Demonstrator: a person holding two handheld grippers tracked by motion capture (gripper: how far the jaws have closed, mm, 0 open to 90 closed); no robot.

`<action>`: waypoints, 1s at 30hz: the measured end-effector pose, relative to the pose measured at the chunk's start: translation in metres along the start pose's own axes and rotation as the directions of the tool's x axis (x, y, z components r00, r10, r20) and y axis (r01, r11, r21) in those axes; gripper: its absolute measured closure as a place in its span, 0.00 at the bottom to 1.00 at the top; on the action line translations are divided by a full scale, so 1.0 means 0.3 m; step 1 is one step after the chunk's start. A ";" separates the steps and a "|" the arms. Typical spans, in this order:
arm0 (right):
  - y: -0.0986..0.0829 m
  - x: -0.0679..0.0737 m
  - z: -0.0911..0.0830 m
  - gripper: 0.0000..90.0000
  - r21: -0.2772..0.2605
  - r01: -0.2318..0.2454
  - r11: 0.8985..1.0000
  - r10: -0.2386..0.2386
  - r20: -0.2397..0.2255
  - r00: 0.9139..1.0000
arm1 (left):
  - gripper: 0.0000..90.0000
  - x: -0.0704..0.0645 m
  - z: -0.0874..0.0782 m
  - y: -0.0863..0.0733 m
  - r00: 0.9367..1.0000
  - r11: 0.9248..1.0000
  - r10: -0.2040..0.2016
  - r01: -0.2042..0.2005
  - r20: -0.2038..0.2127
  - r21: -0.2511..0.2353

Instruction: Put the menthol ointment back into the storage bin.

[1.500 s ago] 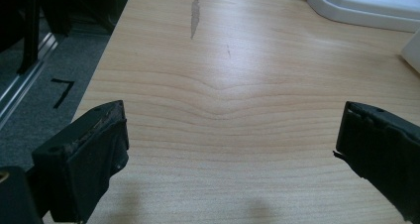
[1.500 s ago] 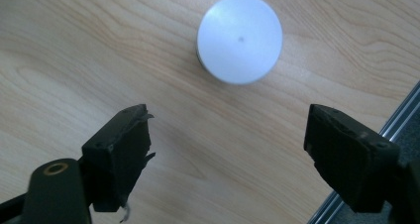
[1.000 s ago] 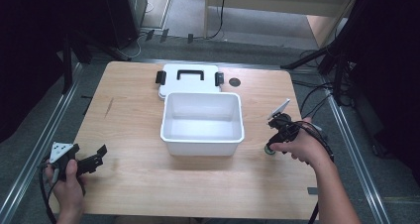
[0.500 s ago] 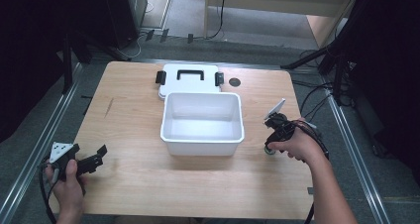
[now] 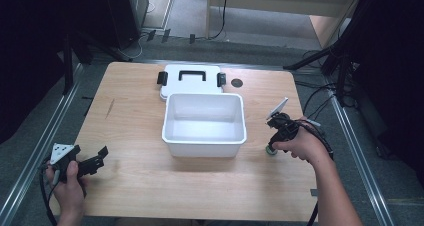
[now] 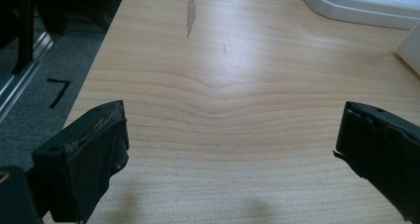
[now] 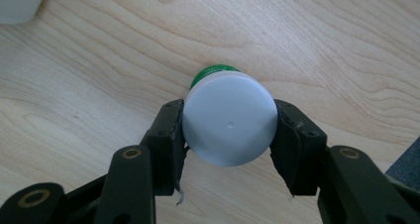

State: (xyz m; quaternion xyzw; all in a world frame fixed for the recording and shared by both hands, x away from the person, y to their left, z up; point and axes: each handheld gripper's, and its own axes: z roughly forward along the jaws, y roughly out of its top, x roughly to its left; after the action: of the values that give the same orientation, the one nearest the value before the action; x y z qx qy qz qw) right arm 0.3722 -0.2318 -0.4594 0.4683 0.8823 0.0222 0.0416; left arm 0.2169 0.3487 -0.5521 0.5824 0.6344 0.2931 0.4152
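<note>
Small green bottle (image 7: 229,125) with a white cap sits dead centre of my right gripper view, standing on the wood, cap facing up at me, my pads (image 7: 170,135) pressed on either side of the cap.

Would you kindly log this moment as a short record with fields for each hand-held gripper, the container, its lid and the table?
left hand-held gripper: open, jaws wide apart over bare wood
right hand-held gripper: shut on white-capped green bottle
white rectangular plastic bin: open, mid-table, nothing visible inside
white flat lid with black handle: lying flat behind the bin
light wooden table: grey scuff near its left edge
</note>
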 end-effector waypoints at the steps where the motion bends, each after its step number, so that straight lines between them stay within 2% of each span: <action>1: 0.001 0.000 -0.004 0.57 -0.005 0.006 1.000 -0.006 0.000 1.000 | 0.00 0.000 0.000 0.000 1.000 1.000 0.000 0.000 0.001 0.000; 7: 0.012 0.008 -0.048 0.57 -0.002 0.027 1.000 -0.027 -0.022 0.999 | 0.00 0.000 0.000 0.000 1.000 1.000 0.001 -0.001 0.001 0.000; 30: 0.106 0.048 -0.225 0.57 -0.011 0.077 0.997 -0.078 -0.030 0.997 | 0.00 0.000 0.001 0.000 1.000 1.000 0.001 -0.001 0.002 0.001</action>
State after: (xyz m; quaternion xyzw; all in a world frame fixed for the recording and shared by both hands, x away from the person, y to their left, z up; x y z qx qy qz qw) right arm 0.3841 -0.2020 -0.3904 0.4331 0.9002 0.0318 0.0312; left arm 0.2170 0.3487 -0.5521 0.5833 0.6339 0.2922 0.4154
